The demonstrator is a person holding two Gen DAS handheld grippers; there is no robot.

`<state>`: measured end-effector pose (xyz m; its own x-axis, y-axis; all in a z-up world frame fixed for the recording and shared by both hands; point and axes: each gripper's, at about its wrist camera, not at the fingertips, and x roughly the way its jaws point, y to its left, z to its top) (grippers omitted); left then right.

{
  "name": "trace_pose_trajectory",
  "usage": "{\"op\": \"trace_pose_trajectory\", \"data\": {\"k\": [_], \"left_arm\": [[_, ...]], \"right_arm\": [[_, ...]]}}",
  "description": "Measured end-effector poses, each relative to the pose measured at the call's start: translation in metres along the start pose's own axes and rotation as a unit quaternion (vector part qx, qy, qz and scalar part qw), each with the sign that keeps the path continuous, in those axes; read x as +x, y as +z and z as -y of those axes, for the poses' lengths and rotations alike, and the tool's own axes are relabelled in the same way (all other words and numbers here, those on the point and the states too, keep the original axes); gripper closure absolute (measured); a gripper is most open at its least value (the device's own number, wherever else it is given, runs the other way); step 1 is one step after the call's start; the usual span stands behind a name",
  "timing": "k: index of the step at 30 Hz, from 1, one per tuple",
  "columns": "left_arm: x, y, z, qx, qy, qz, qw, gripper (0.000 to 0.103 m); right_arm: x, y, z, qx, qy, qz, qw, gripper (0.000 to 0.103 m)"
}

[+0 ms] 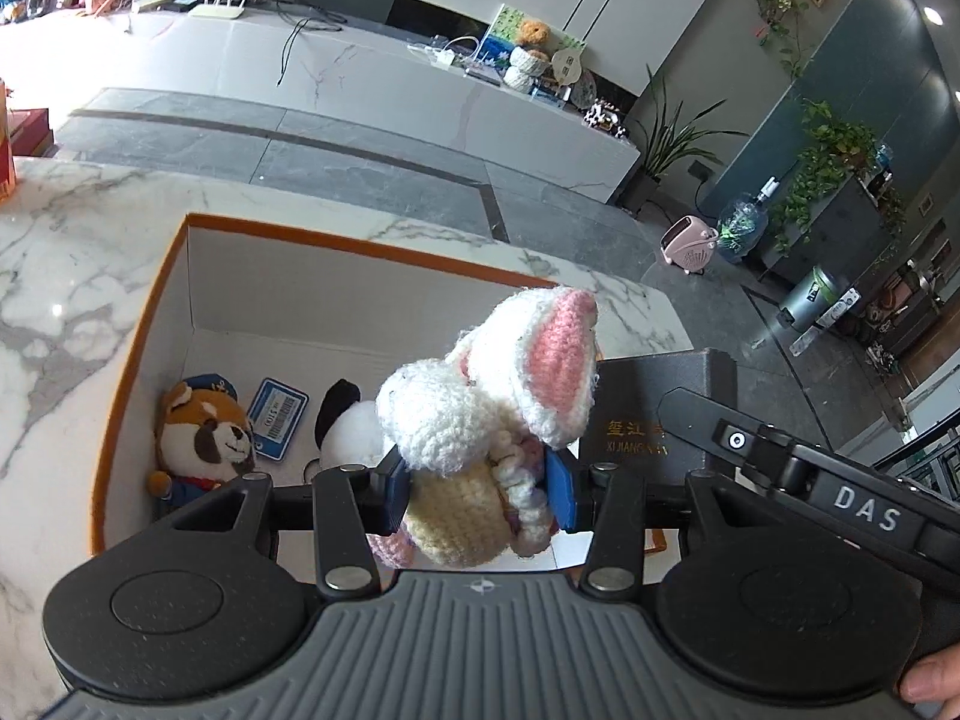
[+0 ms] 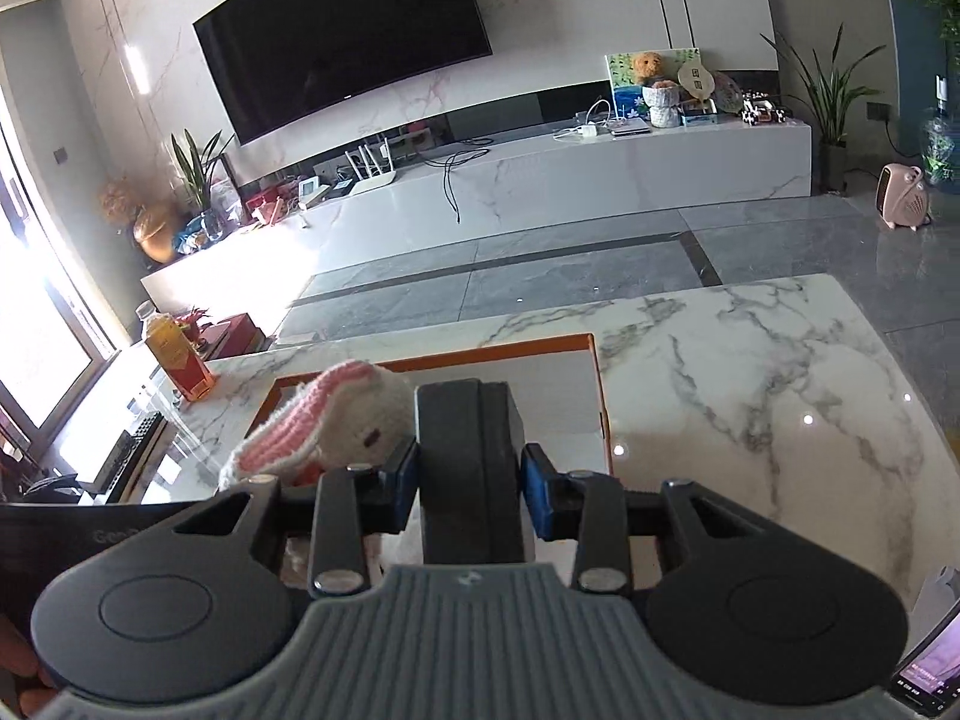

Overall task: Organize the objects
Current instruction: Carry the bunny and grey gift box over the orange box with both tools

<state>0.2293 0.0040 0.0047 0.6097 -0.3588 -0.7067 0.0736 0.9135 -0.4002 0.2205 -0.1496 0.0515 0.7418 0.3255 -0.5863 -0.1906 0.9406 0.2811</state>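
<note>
My left gripper [image 1: 477, 489] is shut on a crocheted white rabbit [image 1: 480, 414] with pink ears, held above an orange-rimmed white box [image 1: 138, 324] on the marble table. Inside the box lie a red panda plush [image 1: 201, 441], a blue tag [image 1: 277, 426] and a black-and-white plush [image 1: 348, 423]. My right gripper [image 2: 471, 495] is shut on a dark grey box [image 2: 468, 456], held upright over the orange-rimmed box [image 2: 594, 372]. The dark grey box [image 1: 654, 408] shows gold lettering in the left wrist view. The rabbit [image 2: 336, 420] shows to the left in the right wrist view.
The marble table [image 2: 750, 396] extends to the right of the box. An orange bottle [image 2: 177, 357] stands at its far left edge, with red boxes [image 2: 231, 333] beyond. A phone [image 2: 927, 669] lies at the lower right. A TV bench runs behind across a grey tiled floor.
</note>
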Motion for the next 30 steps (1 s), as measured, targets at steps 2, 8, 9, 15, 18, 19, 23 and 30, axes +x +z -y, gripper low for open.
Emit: {"op": "trace_pose_trajectory", "data": {"k": [2, 8, 9, 15, 18, 19, 23, 30], "left_arm": [[0.015, -0.003, -0.003, -0.013, 0.003, -0.015, 0.9998, 0.051], [0.045, -0.013, -0.01, -0.043, -0.002, -0.054, 0.9976, 0.051], [0.047, -0.014, -0.01, -0.045, -0.003, -0.056, 0.9974, 0.05], [0.055, -0.014, -0.005, -0.035, -0.018, -0.077, 0.9962, 0.048], [0.059, -0.016, -0.002, -0.028, -0.031, -0.095, 0.9946, 0.048], [0.062, -0.017, -0.002, -0.027, -0.038, -0.105, 0.9933, 0.048], [0.074, -0.021, -0.006, -0.021, -0.024, -0.135, 0.9903, 0.046], [0.063, -0.023, -0.007, -0.006, -0.021, -0.128, 0.9915, 0.036]], "right_arm": [[0.008, 0.0, 0.004, 0.008, 0.003, -0.007, 1.0, 0.065], [0.029, -0.002, 0.017, 0.025, 0.0, -0.026, 0.999, 0.065], [0.032, -0.002, 0.02, 0.027, -0.002, -0.029, 0.999, 0.065], [0.042, -0.003, 0.029, 0.034, -0.014, -0.03, 0.999, 0.065], [0.043, 0.0, 0.032, 0.037, -0.022, -0.026, 0.999, 0.065], [0.043, 0.001, 0.034, 0.038, -0.026, -0.023, 0.999, 0.065], [0.042, 0.005, 0.038, 0.04, -0.03, -0.019, 0.999, 0.065], [0.049, 0.006, 0.031, 0.028, -0.022, -0.025, 0.999, 0.065]]}}
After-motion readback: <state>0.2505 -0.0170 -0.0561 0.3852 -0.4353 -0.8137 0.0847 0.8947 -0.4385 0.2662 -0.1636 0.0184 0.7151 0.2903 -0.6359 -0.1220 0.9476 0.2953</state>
